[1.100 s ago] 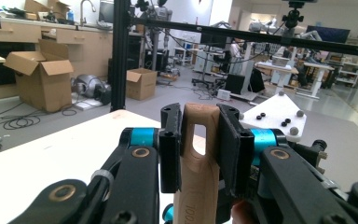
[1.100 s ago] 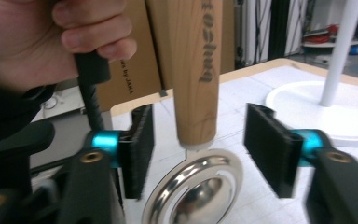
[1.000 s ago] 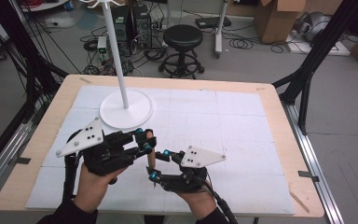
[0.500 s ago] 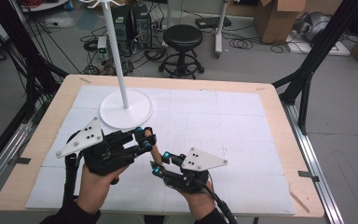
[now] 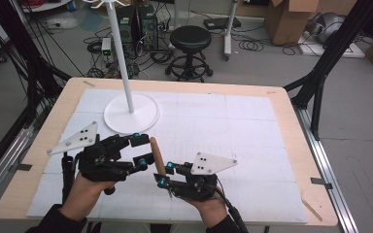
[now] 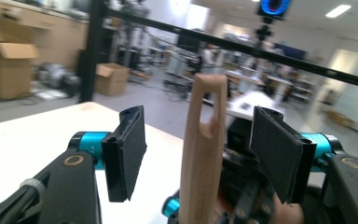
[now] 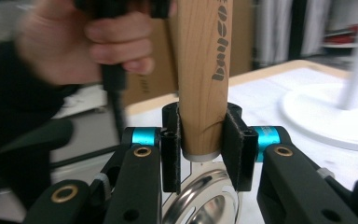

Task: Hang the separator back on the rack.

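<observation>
A wooden handle (image 5: 156,155) with printed lettering stands nearly upright between my two grippers over the front of the table. My right gripper (image 5: 164,174) is shut on its lower end; in the right gripper view the pads (image 7: 170,154) press both sides of the handle (image 7: 205,70) just above a shiny metal ring (image 7: 205,198). My left gripper (image 5: 142,150) is open around the upper part. In the left gripper view the handle (image 6: 203,154), slotted near its tip, rises between the two pads (image 6: 128,144) without touching either.
A white stand with a round base (image 5: 145,119) and thin pole (image 5: 121,58) rises at the back left of the white mat (image 5: 252,126). A small wooden stick (image 5: 312,208) lies at the front right corner. A black stool (image 5: 190,41) stands beyond the table.
My right gripper has drifted slightly right with the handle. The left gripper's jaws look spread wider around the handle's top than a second ago.
</observation>
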A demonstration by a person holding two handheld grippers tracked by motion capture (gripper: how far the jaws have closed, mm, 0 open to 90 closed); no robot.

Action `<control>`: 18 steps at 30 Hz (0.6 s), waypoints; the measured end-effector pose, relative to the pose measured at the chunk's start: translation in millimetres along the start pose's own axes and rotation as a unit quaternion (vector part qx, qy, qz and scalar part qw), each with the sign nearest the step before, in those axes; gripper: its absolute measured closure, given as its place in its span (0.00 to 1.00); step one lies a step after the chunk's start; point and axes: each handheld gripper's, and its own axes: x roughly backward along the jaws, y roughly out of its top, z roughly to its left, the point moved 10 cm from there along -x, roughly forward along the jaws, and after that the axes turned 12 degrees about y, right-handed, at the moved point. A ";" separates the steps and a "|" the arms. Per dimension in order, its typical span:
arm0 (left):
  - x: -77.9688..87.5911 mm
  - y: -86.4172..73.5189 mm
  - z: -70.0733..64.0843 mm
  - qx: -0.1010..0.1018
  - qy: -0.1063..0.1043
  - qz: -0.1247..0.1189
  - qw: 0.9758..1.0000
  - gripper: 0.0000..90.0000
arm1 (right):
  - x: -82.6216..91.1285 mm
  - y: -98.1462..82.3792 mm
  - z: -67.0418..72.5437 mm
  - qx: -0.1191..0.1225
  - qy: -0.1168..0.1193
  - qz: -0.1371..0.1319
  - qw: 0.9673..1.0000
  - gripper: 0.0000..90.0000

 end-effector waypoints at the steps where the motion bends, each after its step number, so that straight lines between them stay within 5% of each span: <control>1: 1.4 -1.5 -1.3 -0.003 -0.007 0.004 1.000 0.40 | -0.7 0.2 2.2 -0.006 0.018 -0.002 1.000 0.78; 5: 5.5 -5.2 -11.3 0.000 -0.057 0.012 0.998 0.41 | -3.3 1.0 14.6 -0.018 0.095 -0.010 0.995 0.78; 9: 6.4 -8.2 -23.7 0.008 -0.110 0.023 0.994 0.45 | -4.8 3.0 26.6 -0.023 0.158 -0.016 0.987 0.78; 18: 5.3 -12.5 -37.8 0.012 -0.167 0.024 0.986 0.62 | -6.2 3.6 43.3 -0.013 0.229 -0.017 0.973 0.78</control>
